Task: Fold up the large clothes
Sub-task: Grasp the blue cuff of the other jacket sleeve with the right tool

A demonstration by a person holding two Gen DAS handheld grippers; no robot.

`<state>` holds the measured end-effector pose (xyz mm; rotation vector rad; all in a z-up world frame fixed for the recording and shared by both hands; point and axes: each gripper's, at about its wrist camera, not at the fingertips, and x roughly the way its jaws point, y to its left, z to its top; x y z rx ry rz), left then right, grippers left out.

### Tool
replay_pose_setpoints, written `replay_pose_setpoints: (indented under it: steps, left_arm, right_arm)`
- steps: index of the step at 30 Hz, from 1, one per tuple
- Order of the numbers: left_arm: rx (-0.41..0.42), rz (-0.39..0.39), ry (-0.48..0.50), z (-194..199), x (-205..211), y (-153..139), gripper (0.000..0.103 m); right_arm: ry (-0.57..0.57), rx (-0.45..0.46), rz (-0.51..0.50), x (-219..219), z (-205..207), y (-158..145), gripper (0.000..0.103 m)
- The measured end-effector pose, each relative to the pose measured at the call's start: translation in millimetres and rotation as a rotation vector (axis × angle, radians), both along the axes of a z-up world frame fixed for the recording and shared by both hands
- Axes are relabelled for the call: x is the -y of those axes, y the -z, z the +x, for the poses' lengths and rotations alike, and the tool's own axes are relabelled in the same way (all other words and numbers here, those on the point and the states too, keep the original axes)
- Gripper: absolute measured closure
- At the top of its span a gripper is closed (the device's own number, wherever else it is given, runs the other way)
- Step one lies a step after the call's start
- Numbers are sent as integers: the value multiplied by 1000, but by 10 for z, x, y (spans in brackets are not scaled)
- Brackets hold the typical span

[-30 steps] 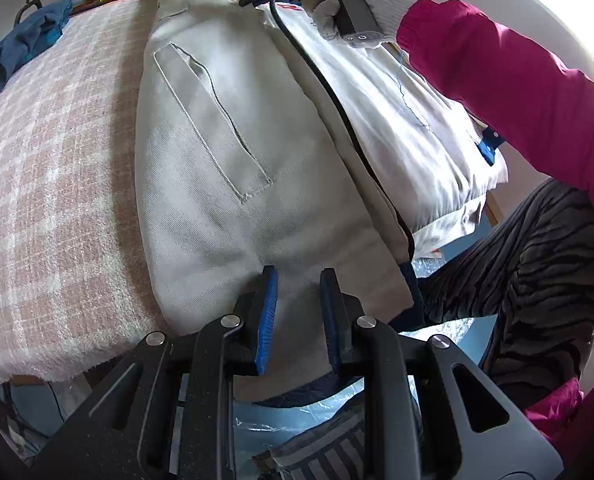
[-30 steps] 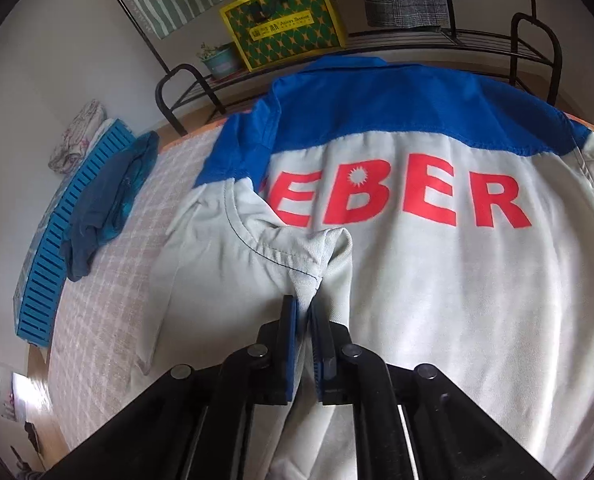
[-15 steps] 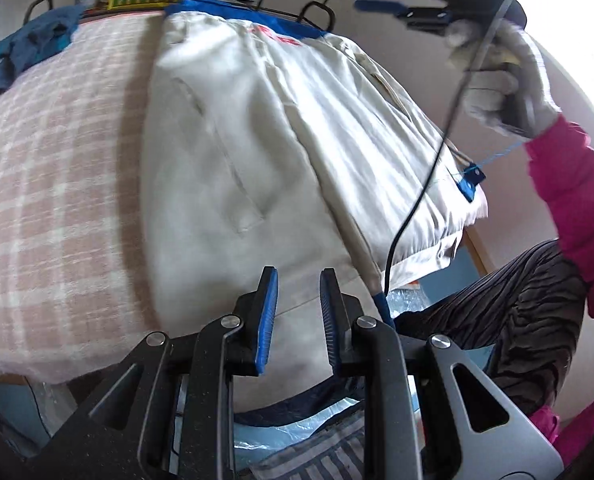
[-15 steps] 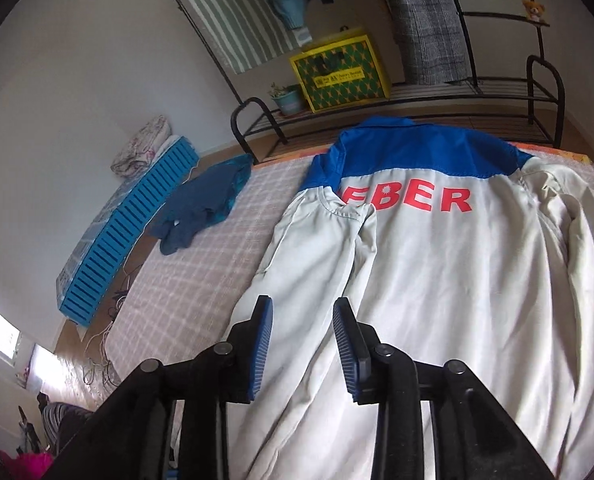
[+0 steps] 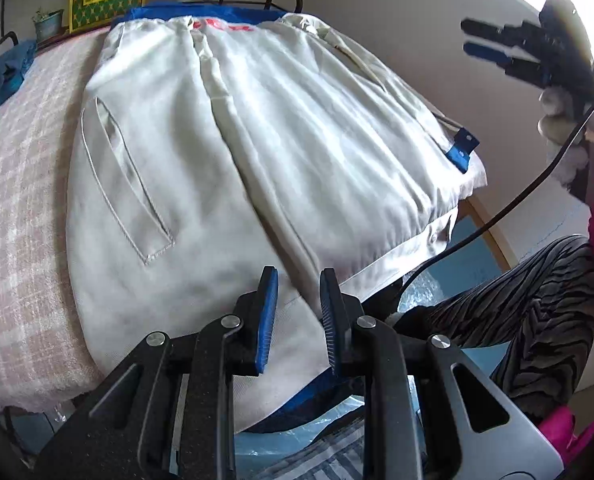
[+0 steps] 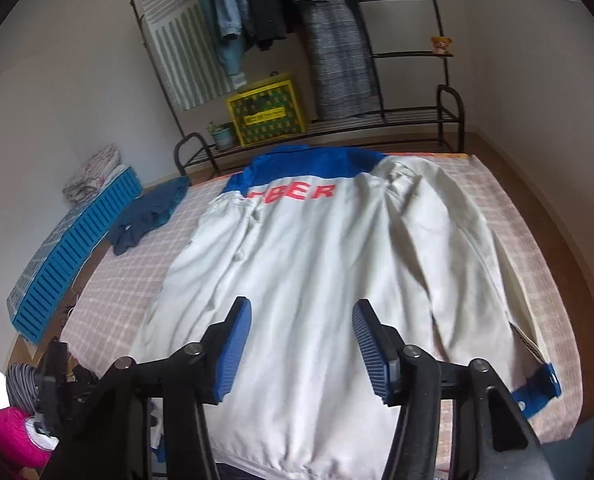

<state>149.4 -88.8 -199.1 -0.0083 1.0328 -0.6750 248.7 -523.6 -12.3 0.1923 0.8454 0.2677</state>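
A cream jacket with a blue yoke and red letters lies back-up on the checked pink bed cover. Its left side and sleeve are folded in over the back; the right sleeve with a blue cuff lies along the right edge. In the left wrist view the jacket fills the middle. My left gripper is open and empty at the jacket's hem. My right gripper is wide open and empty, raised above the hem; it also shows in the left wrist view, high at the right.
A dark blue garment lies at the bed's far left, beside a blue slatted crate. A metal clothes rack with hanging clothes and a yellow box stands behind the bed. The person's striped trousers are at the right.
My right gripper let go of the folded sleeve, opened wide and pulled back and up away from the jacket. The left gripper stayed open at the hem.
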Motion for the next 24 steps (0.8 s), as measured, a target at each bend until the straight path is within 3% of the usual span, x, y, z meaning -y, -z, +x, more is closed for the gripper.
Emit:
replay_pose_setpoints:
  steps: [6, 10, 16, 19, 24]
  left_arm:
    - [83, -41, 38, -18, 142, -433, 83]
    - [97, -78, 45, 44, 204, -594, 72]
    - [60, -77, 52, 163, 342, -549, 72]
    - [34, -86, 70, 182, 430, -525, 72]
    - [13, -101, 56, 223, 483, -553, 72]
  right_arm:
    - [192, -55, -28, 844, -190, 206, 44]
    - [306, -120, -14, 1415, -314, 397, 44]
    - [439, -239, 92, 2109, -457, 788, 44]
    - [472, -262, 99, 2316, -449, 941, 44]
    - [591, -281, 205, 2696, -436, 1258, 47]
